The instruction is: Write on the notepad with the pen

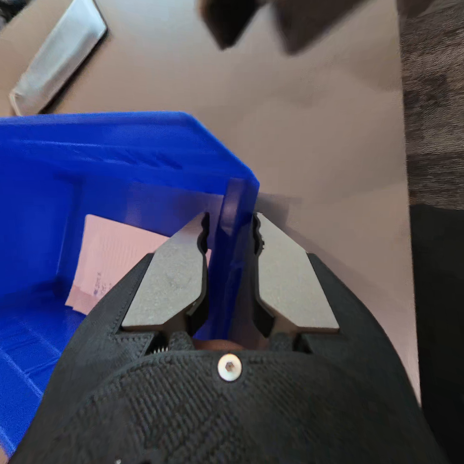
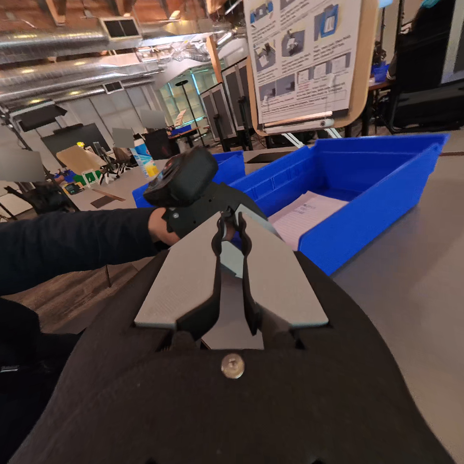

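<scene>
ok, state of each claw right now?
Left claw: straddles the blue bin wall, gaps visible, not clamped.
Right claw: slightly open, empty.

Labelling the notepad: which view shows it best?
Right wrist view: the pink notepad lies in the blue bin, mostly unobstructed. Left wrist view shows it blurred and partly hidden behind the left hand-held gripper, which straddles the bin wall.

L gripper (image 1: 230, 216) astride blue bin (image 1: 125, 160) wall
</scene>
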Motion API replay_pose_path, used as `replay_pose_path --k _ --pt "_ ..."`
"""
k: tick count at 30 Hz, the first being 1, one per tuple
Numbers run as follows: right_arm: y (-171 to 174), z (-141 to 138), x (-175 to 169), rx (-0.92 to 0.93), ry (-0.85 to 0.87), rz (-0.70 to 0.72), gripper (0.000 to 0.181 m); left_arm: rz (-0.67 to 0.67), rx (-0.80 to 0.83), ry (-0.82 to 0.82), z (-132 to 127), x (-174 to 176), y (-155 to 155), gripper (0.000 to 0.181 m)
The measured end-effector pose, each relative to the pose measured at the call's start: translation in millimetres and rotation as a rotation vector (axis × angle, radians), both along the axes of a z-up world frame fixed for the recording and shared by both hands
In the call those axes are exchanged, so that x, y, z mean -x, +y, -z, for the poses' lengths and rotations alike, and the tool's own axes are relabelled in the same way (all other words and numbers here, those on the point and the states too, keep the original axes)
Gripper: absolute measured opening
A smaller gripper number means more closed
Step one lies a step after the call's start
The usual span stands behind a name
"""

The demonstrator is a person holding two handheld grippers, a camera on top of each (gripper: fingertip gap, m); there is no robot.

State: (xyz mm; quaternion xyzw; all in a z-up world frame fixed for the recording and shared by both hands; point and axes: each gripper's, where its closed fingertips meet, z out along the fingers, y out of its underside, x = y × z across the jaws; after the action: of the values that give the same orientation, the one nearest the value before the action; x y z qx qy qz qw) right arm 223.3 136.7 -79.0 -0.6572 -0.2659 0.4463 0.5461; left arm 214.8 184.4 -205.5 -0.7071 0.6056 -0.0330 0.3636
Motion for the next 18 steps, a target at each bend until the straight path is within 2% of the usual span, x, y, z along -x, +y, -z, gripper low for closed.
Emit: replay_pose_path --k 2,5,9,13,16,18 --pt "5 10 -3 0.012 -0.027 0.027 0.007 0.008 -0.068 -0.025 -7 0 -5 0.03" --pt "6 24 3 0.034 -0.08 0.018 0.009 -0.003 -0.101 -0.116 -38 5 -20 0.034" --pt "2 38 27 0.038 -0.189 -0.02 0.012 -0.016 -0.091 -0.217 -78 39 -49 0.04" --pt "0 54 59 0.015 -0.346 -0.039 0.015 -0.107 -0.058 -0.286 -92 110 -70 0.038" --pt "4 73 80 0.003 -0.486 -0.039 0.018 -0.205 -0.044 -0.285 -83 175 -76 0.034" --pt "12 90 88 0.009 -0.589 -0.015 0.019 -0.278 -0.02 -0.274 -67 215 -78 0.032"
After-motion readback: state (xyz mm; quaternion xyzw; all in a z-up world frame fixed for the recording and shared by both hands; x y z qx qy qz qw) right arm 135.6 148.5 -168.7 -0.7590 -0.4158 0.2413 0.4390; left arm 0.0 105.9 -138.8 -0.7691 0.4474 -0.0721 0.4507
